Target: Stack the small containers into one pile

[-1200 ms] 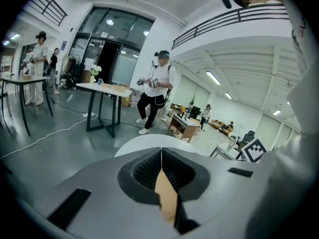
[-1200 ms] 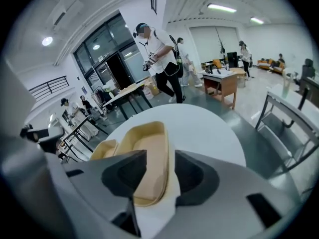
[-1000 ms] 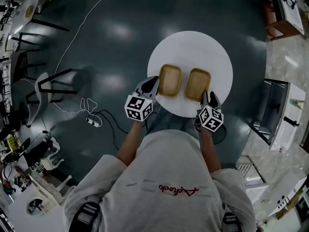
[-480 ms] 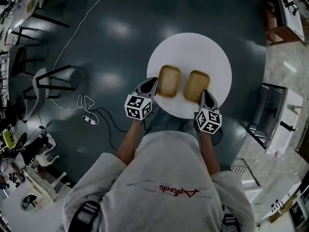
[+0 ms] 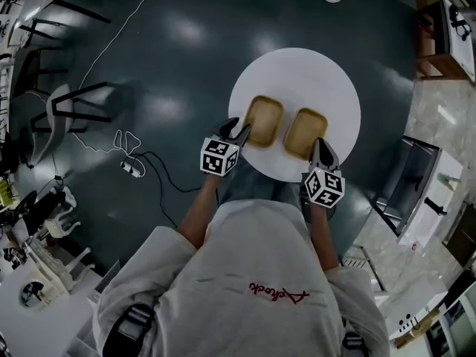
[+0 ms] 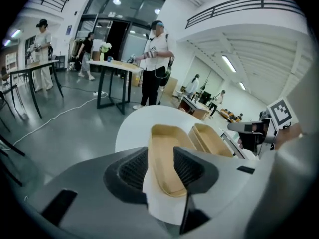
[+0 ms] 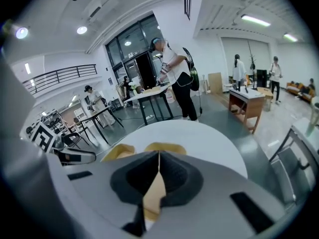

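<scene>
Two shallow tan containers lie side by side on a round white table (image 5: 297, 73). My left gripper (image 5: 239, 131) is at the near left corner of the left container (image 5: 264, 121). Its jaws are opening, and the container's near end (image 6: 164, 153) lies between them with the pads off it. My right gripper (image 5: 322, 149) is shut on the near rim of the right container (image 5: 306, 132). In the right gripper view the thin tan edge (image 7: 155, 190) is pinched between the pads. Both containers rest on the table, apart.
The table stands on a dark floor with a cable (image 5: 137, 162) at the left. Black chairs (image 5: 74, 110) are further left, and a cabinet (image 5: 416, 169) is at the right. A person (image 6: 154, 59) stands at a desk beyond the table.
My left gripper has edged in closer to the left container's corner. The right gripper stays at the right container's near end. The containers have not moved.
</scene>
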